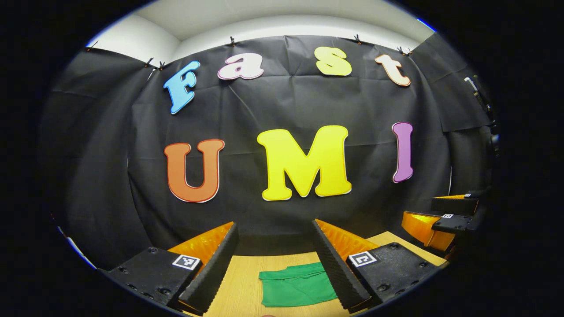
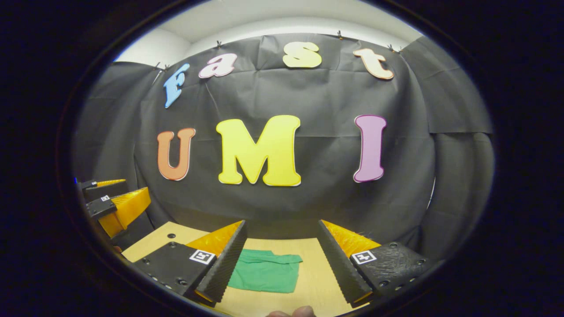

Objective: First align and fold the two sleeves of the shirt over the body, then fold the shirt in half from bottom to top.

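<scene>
A green shirt (image 1: 296,287) lies as a compact folded rectangle on the wooden table (image 1: 240,281). In the left gripper view my left gripper (image 1: 275,257) is open, held above the table, with the shirt below and between its fingers, untouched. My right gripper (image 1: 445,220) shows at the right edge there, raised off the table. In the right gripper view the shirt (image 2: 264,275) lies under the open right gripper (image 2: 282,259), nearer its left finger. The left gripper (image 2: 114,202) appears at the far left, lifted.
The black cloth wall hangs close behind the table's far edge (image 2: 282,240). A fingertip of a hand (image 2: 293,312) peeks in at the bottom of the right gripper view. Bare wood (image 2: 315,273) lies right of the shirt.
</scene>
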Available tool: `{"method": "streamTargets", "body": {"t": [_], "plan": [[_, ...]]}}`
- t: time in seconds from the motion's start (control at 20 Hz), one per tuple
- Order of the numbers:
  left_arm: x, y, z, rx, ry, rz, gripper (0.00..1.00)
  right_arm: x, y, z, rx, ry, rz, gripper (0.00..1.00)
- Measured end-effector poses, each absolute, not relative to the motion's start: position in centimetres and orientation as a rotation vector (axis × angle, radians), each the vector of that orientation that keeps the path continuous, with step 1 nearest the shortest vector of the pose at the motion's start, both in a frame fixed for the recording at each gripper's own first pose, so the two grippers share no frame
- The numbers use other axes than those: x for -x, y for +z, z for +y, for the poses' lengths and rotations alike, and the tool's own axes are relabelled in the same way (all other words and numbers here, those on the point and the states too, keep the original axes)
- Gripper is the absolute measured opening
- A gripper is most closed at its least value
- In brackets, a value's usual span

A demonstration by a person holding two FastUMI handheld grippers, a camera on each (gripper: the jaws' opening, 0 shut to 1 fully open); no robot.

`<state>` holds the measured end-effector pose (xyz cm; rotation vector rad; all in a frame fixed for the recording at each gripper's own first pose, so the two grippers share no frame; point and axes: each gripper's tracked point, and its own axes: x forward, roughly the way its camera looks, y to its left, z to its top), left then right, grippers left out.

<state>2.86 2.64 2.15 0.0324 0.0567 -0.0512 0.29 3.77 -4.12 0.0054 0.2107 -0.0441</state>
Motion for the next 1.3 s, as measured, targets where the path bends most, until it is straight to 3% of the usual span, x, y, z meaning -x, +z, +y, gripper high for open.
{"method": "streamTargets", "body": {"t": [1.3], "plan": [[-2.4, 2.1, 2.8, 0.017, -0.01, 0.077, 1.0, -0.1, -2.0, 4.5, 0.021, 0.029, 0.153, 0.97]]}}
